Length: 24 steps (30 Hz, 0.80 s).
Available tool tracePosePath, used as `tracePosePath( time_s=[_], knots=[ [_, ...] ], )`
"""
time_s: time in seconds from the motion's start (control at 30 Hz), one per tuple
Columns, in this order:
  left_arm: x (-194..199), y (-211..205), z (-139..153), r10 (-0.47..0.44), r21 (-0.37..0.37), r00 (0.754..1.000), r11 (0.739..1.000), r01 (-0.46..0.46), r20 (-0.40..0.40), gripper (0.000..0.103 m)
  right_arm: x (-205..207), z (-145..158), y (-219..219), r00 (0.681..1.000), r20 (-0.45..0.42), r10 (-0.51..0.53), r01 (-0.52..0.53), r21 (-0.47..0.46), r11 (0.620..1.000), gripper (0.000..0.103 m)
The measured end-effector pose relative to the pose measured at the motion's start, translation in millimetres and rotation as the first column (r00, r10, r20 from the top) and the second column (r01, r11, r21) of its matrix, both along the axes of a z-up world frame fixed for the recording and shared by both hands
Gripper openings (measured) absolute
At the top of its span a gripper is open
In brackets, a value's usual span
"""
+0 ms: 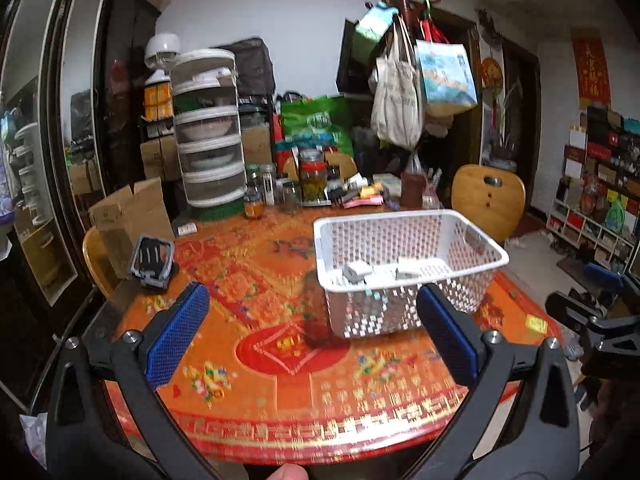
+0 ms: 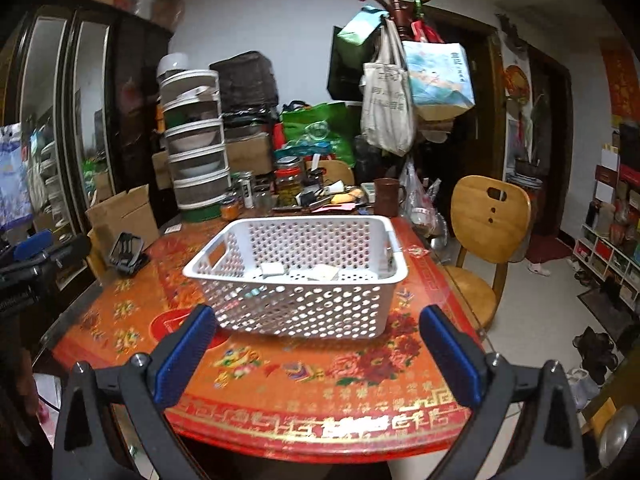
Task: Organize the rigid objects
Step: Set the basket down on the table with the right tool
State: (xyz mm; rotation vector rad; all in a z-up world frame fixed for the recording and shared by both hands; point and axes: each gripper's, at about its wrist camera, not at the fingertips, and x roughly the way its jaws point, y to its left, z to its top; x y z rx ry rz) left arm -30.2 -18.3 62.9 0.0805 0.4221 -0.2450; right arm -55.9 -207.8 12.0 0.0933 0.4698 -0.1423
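- Left wrist view: the white basket [image 1: 408,276] stands on the red patterned surface [image 1: 280,380], right of centre, with small pale blocks [image 1: 360,271] lying inside. The left gripper [image 1: 312,320] hangs before it, fingers [image 1: 176,336] wide apart and empty. A black stand [image 1: 154,260] sits near the left edge.
- Right wrist view: the basket [image 2: 296,276] sits mid-surface [image 2: 320,392], blocks [image 2: 272,269] in it. The right gripper [image 2: 318,336] has its fingers [image 2: 186,356] spread wide, holding nothing. A wooden chair [image 2: 490,220] stands right.

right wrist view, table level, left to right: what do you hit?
Cardboard box → black holder → white basket → wooden chair.
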Motion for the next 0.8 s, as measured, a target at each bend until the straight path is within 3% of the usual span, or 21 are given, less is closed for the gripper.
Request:
tracePosePath(
  time_s=[0.27,0.8],
  knots=[
    [16,-13,-19,0.0,0.01,0.997,1.0,0.001,-0.081,0.102,21,-4,2,0.998,-0.059,0.012,-0.012,0.003,1.0,0.101],
    [32,-22,-34,-0.021,0.008,0.991,1.0,0.022,-0.131,0.102,35,-12,-7,0.995,-0.095,0.019,-0.015,0.043,0.999,0.101]
  ],
)
